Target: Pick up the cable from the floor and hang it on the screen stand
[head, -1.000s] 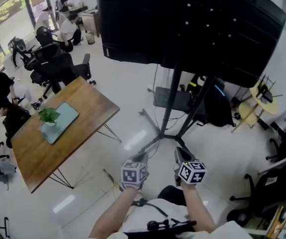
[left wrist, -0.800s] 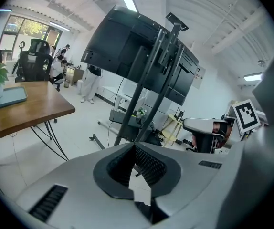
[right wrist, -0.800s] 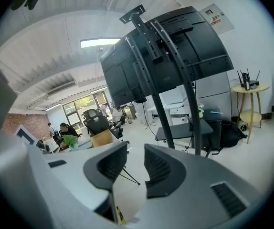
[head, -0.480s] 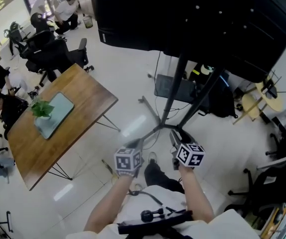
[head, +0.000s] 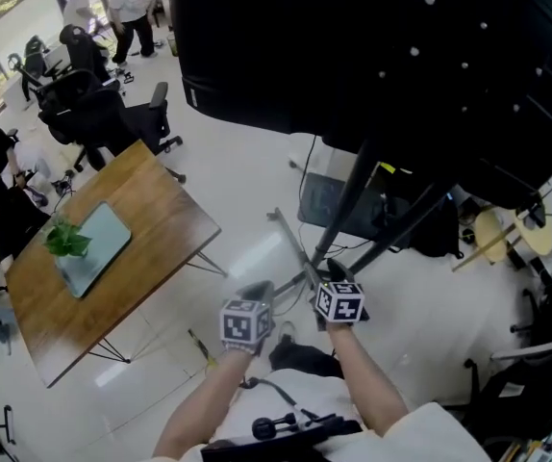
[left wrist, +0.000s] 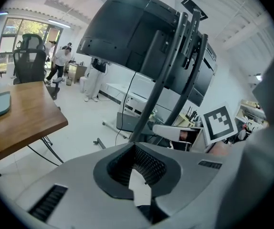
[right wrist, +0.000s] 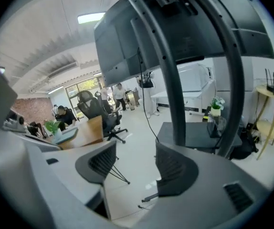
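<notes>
The big black screen point(head: 353, 56) fills the top of the head view on its black stand point(head: 348, 205), whose legs spread over the white floor. A thin dark cable point(head: 302, 176) hangs from the screen to the floor. A short yellowish piece point(head: 197, 343) lies on the floor to the left; I cannot tell what it is. My left gripper point(head: 259, 289) is shut with no cable in it point(left wrist: 142, 171). My right gripper point(head: 329, 272) points at the stand's base. Its jaws have just been opening and stand open with nothing between them point(right wrist: 134, 168).
A wooden table point(head: 151, 219) with a potted plant point(head: 64, 241) on a tray stands to the left. Office chairs point(head: 93, 114) and several people are beyond it. A dark flat box point(head: 329, 200) lies behind the stand's poles. A yellow stool point(head: 502, 234) is at the right.
Both grippers have moved forward toward the stand's base and the screen looms closer. The right jaws have opened wide. The left jaws stay shut.
</notes>
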A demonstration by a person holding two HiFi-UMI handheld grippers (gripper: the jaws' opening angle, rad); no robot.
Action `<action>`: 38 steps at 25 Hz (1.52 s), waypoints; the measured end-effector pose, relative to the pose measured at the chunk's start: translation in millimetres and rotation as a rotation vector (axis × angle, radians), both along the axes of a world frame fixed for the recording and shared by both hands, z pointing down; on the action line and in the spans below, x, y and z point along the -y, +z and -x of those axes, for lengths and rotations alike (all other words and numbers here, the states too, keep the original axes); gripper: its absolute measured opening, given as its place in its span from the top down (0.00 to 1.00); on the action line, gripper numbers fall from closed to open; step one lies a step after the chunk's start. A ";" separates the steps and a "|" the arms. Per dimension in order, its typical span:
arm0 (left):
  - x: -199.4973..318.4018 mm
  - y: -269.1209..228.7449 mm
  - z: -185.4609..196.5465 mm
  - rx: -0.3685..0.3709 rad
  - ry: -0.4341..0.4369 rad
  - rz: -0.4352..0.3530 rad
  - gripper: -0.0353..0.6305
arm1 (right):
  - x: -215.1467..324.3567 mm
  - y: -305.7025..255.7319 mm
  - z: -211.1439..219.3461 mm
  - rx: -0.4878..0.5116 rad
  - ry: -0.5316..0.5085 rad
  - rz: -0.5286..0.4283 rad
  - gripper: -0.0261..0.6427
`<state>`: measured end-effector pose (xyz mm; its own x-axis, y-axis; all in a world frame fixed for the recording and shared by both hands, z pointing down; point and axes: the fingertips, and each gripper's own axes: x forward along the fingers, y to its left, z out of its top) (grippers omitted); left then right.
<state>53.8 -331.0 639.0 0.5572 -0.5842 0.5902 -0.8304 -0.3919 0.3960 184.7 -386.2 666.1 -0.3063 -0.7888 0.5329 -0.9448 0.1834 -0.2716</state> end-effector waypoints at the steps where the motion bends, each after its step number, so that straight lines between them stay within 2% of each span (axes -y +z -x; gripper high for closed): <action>1: 9.3 2.8 -2.8 0.002 -0.003 0.005 0.94 | 15.2 7.3 0.2 -0.027 -0.008 0.001 0.53; 9: 67.5 26.9 -25.8 0.002 -0.038 0.041 0.94 | 113.1 68.1 -2.2 -0.131 -0.034 0.062 0.56; 16: 116.8 56.5 -37.5 0.068 -0.027 0.062 0.94 | 170.3 116.0 -0.1 -0.189 -0.051 0.116 0.62; 21: 138.0 64.9 -41.2 0.070 -0.031 0.056 0.94 | 194.4 145.4 0.5 -0.223 -0.075 0.134 0.66; 24: 141.9 72.5 -32.1 0.077 -0.043 0.060 0.94 | 202.9 168.4 5.2 -0.230 -0.082 0.169 0.75; 27: 144.5 81.5 -21.0 0.078 -0.075 0.069 0.94 | 210.5 185.1 2.2 -0.257 -0.071 0.191 0.76; 30: 141.9 89.4 -10.5 0.079 -0.105 0.073 0.94 | 219.9 191.9 -1.2 -0.280 -0.053 0.177 0.78; 34: 134.4 104.3 -0.3 0.080 -0.127 0.089 0.94 | 226.9 202.9 -7.8 -0.300 -0.031 0.164 0.92; 38: 122.6 108.7 5.5 0.079 -0.130 0.103 0.94 | 217.3 187.4 -3.6 -0.295 -0.091 0.142 0.92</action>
